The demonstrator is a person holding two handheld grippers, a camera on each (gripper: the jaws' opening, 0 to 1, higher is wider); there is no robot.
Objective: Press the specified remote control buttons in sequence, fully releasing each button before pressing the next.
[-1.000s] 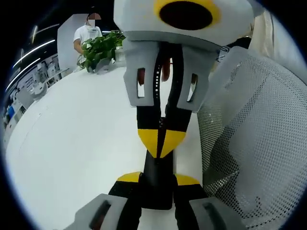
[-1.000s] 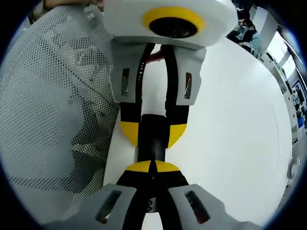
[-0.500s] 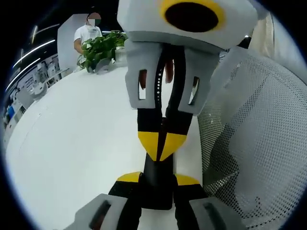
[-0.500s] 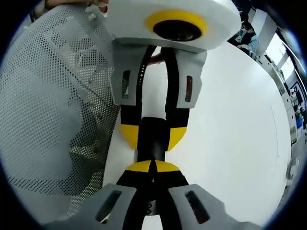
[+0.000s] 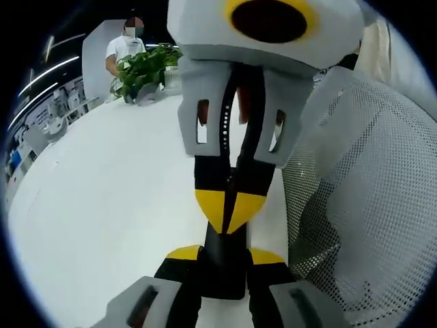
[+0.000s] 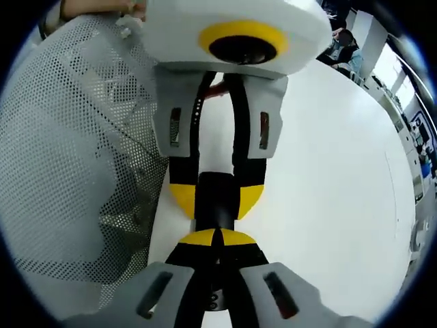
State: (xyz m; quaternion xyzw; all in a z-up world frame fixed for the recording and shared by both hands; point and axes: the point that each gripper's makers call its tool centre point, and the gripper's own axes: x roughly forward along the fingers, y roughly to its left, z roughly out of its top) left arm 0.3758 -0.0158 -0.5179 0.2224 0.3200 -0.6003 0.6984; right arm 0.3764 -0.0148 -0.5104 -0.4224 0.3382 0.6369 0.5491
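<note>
A black remote (image 5: 222, 263) is clamped edge-on between the yellow-tipped jaws of my left gripper (image 5: 224, 255), which is shut on it. My right gripper (image 5: 229, 210) comes in from above, its yellow tips shut together and resting on the remote's end. In the right gripper view my right gripper (image 6: 218, 237) is shut, tips pressed against the remote (image 6: 218, 195), which the left gripper (image 6: 217, 199) holds from the far side. The buttons are hidden.
A white table (image 5: 102, 198) spreads to the left in the left gripper view. A white mesh sleeve (image 5: 362, 205) fills the right side and shows as mesh sleeve (image 6: 75, 157) too. A potted plant (image 5: 143, 72) and a standing person (image 5: 123, 48) are far back.
The right gripper has edged slightly closer along the remote. In the right gripper view the left gripper's body sits a little higher. Both grippers stay shut.
</note>
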